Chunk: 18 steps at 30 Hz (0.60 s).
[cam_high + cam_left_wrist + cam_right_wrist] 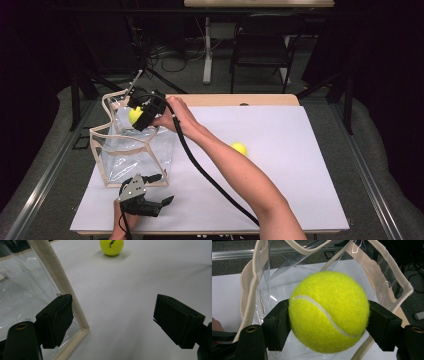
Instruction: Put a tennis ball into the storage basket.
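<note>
Ball clamped in right gripper, upper left of high view, right over bag mouth. Best move imo: centre it between the rims, go lower, then release. Left gripper spread wide, empty, by bag's near corner. 2nd ball top of left gripper view, black print there, too blurry to read.

High view looks down on the whole table; both gripper views sit close beside the bag, which all three share.
</note>
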Tool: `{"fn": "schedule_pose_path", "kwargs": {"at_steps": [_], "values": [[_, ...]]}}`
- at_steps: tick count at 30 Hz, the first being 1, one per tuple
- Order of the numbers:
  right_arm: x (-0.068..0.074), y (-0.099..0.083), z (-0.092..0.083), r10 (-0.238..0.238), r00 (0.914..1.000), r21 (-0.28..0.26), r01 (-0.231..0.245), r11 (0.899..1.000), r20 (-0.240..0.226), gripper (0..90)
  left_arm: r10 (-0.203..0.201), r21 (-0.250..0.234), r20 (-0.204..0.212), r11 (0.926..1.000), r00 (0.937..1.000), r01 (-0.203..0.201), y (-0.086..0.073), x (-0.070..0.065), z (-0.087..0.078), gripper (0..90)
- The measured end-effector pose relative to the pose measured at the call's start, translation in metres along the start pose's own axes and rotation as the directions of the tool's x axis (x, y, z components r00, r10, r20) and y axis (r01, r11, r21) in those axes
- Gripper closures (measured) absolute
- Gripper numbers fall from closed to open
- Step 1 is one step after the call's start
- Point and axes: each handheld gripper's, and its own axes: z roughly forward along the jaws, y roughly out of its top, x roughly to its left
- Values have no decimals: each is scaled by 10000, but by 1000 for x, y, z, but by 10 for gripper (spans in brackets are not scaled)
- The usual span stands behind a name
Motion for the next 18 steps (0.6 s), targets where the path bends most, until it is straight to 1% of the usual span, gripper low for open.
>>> {"fn": "schedule_pose_path", "kwargs": {"at_steps": [18], "values": [[0,-2,3,-148,9998,292,153,9995,-155,260,30,26,9,10000,10000,-30,0,0,0,161]]}}
